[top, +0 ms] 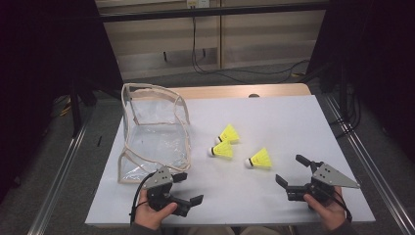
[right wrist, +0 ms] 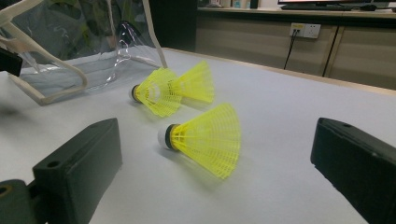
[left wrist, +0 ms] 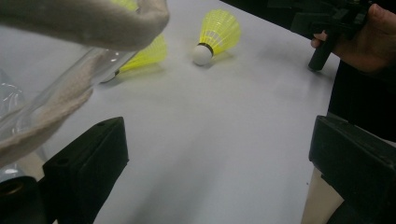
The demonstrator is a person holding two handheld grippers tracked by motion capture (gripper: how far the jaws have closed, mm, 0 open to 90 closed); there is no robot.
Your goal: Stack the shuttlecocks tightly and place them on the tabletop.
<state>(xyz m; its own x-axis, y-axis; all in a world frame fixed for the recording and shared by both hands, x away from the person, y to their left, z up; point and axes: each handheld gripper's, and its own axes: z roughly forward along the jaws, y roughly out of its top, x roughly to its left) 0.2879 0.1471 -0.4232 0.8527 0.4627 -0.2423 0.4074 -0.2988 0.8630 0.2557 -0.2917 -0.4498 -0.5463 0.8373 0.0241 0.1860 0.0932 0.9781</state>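
A white sheet (top: 274, 122) is covering the table, and three yellow shuttlecocks are lying on their sides near its middle. The far shuttlecock (top: 228, 133) and the middle shuttlecock (top: 221, 150) are lying just beside each other, close to touching. The near shuttlecock (top: 259, 159) is lying apart from that pair, toward the right, with its white cork pointing left.

A clear plastic pouch (top: 154, 132) with cream fabric trim is sitting open on the left part of the sheet, its mouth facing up and toward the person.

The left gripper (top: 189, 188) is resting in the person's left hand (top: 151, 214) at the near edge of the table, just beside the pouch's near corner. Its jaws are standing spread apart with nothing between them. In the left gripper view, the pouch trim (left wrist: 70, 100) is crossing just above the left jaw.

The right gripper (top: 290, 170) is sitting in the right hand (top: 327, 210) at the near right, near the lone shuttlecock but not touching it. Its jaws are likewise released and wide, holding nothing. In the right gripper view, the near shuttlecock (right wrist: 205, 137) is lying ahead between the jaws, with the other two (right wrist: 170, 88) behind it.
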